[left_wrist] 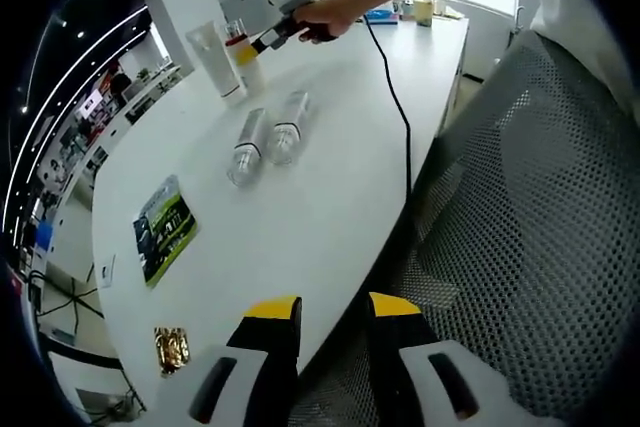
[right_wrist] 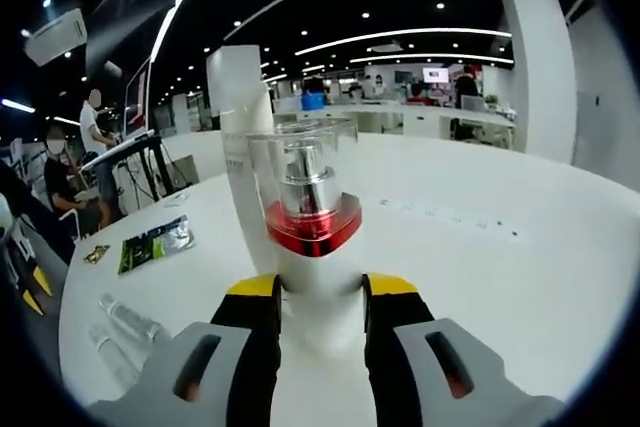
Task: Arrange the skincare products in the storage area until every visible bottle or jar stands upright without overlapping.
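The pump bottle (right_wrist: 308,247) has a white body, a red collar, a silver pump and a clear cap. It stands upright on the white table (right_wrist: 480,247), with a tall white tube (right_wrist: 238,117) standing just behind it. The right gripper (right_wrist: 316,309) has its yellow-tipped jaws clamped on the bottle's white body, one on each side.

In the left gripper view, the right gripper (left_wrist: 270,37) appears at the far end of the table (left_wrist: 300,217), held by a hand (left_wrist: 322,19), at the pump bottle (left_wrist: 243,55) beside the white tube (left_wrist: 216,62). Nearer, two clear bottles (left_wrist: 266,134) lie on their sides, side by side and touching or nearly so. A green packet (left_wrist: 164,228) and a gold packet (left_wrist: 171,348) lie flat toward the near edge. The left gripper (left_wrist: 335,319) hangs over the table edge with its jaws apart, holding nothing, well away from all bottles. A grey mesh chair (left_wrist: 530,227) sits beside the table.

The right gripper view adds the clear bottles (right_wrist: 125,337) low at left and the green packet (right_wrist: 155,243) beyond.
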Motion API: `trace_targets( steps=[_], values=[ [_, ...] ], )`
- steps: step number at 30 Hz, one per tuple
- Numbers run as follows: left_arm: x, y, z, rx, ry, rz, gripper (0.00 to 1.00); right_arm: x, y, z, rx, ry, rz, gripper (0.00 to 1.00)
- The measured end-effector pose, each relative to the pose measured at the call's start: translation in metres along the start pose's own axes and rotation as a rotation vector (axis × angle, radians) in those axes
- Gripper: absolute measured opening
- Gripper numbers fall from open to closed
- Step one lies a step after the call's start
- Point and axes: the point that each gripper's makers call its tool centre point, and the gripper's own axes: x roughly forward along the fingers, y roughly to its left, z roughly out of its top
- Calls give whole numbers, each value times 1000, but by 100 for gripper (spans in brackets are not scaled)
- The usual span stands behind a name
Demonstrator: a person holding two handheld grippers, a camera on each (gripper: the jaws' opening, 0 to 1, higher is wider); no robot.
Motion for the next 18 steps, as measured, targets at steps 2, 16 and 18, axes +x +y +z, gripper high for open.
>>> trace_targets(
  steps=[2,16,18],
  values=[
    [0,1,0,-1,0,3,26,1,0,0,2,-3,-5,29],
    [0,2,0,-6,-1,8,26,3,1,-5,-7,24,-4,31],
    [0,2,0,-10,-1,9,26,-1,3,-12,32,29,-17,32]
  ],
)
